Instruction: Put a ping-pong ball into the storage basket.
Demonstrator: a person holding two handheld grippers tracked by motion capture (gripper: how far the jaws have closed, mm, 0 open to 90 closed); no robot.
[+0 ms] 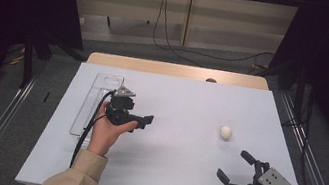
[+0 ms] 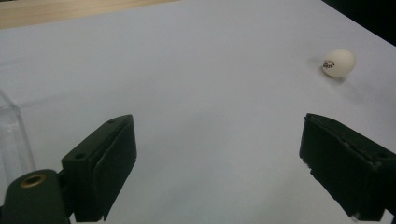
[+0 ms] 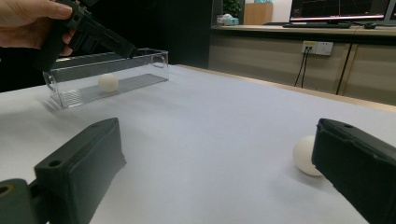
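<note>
Resting on table (image 1: 159,173): white ball (image 1: 226,132); both claws open

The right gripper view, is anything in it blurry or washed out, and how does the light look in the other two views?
Right gripper view: the near black jaws and the white ball beside one look soft; the clear box and its ball are sharper. Left gripper view: even light, with a faint shadow under the ball, whose print is readable. High view: bright white table sheet, dark surroundings.

white ball (image 2: 339,62), small dark printed mark, too blurred to read
</note>
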